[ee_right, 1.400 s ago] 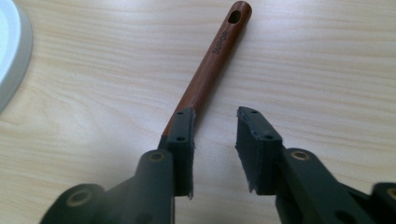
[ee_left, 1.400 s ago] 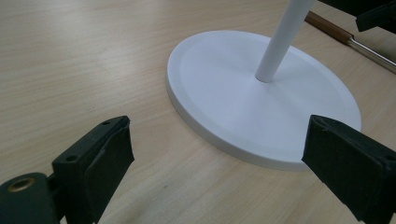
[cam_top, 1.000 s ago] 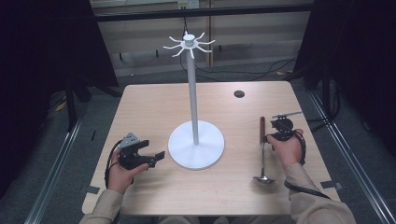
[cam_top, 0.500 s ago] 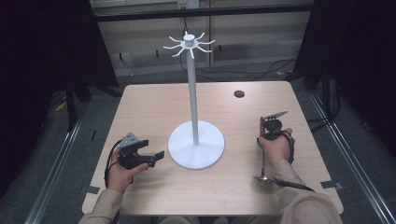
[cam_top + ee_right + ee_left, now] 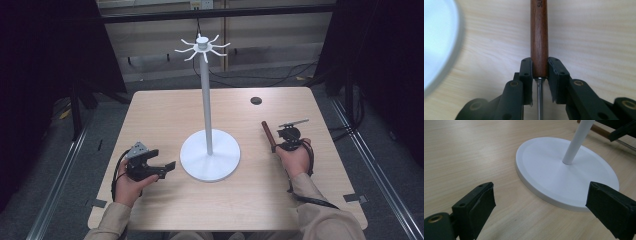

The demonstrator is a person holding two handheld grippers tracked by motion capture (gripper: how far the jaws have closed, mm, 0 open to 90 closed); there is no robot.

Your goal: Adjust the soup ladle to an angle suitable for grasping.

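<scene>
Now wooden ladle handle [image 5: 539,37] clamped between right claw [image 5: 540,72] jaws, just closing.

Ladle [image 5: 539,37] bowl hidden under hand.

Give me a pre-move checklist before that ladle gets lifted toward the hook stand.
1. Right gripper closed on the ladle's wooden handle: ok; its jaws have just been closing.
2. Grip at the handle's lower end, by the metal shank: ok.
3. Ladle bowl free of the table: cannot tell.
4. Left gripper open and holding nothing: ok.
5. Hook stand upright on its white base: ok.
</scene>
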